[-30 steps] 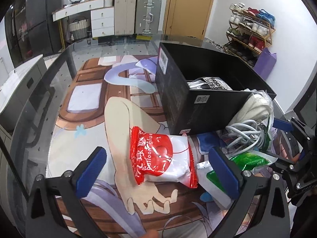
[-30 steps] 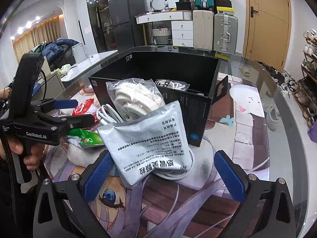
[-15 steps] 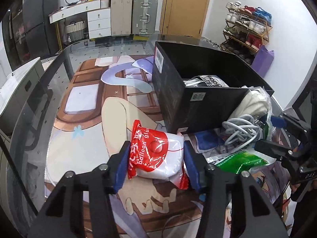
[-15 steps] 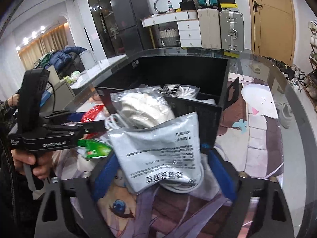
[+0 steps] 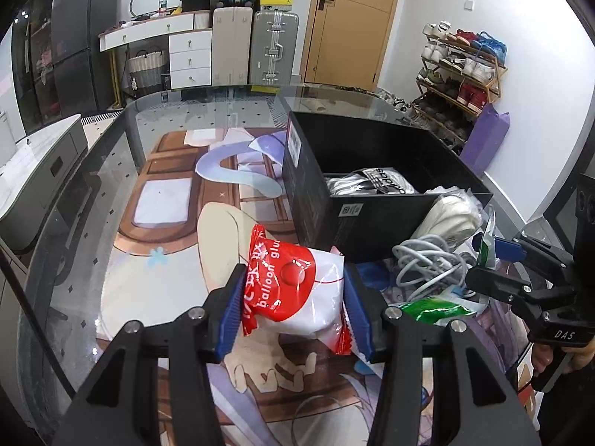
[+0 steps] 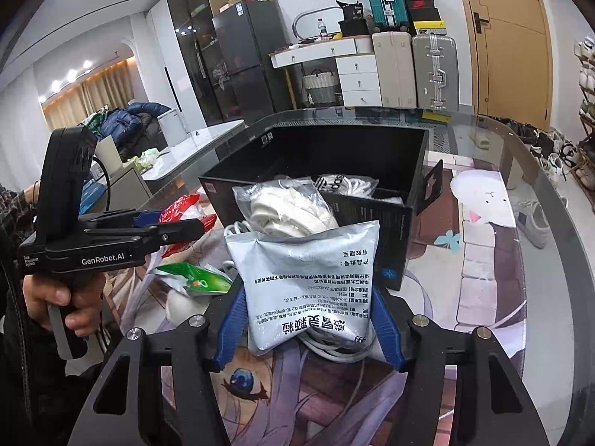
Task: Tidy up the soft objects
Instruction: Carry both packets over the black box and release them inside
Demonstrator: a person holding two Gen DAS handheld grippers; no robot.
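Observation:
My left gripper [image 5: 293, 301] is shut on a red and white balloon packet [image 5: 293, 290], held just above the printed mat. My right gripper [image 6: 310, 319] is shut on a grey packet with black print [image 6: 308, 282]. A black box [image 5: 372, 186] stands behind both, with a white black-lettered bag [image 5: 375, 182] inside. A clear bag of white cloth [image 6: 293, 212] leans on the box's near wall. A white cable [image 5: 427, 264] and a green packet [image 5: 435, 308] lie in the pile between the grippers.
The glass table [image 5: 111, 193] carries a printed mat [image 5: 178, 200]. Its curved edge runs along the left and the far side. Suitcases [image 5: 256, 44] and a shoe rack [image 5: 461, 74] stand beyond the table. The left gripper's handle and hand [image 6: 67, 297] show at the right wrist view's left.
Both grippers were open a second ago and have closed, the left on the balloon packet, the right on the grey packet. Both packets have lifted slightly.

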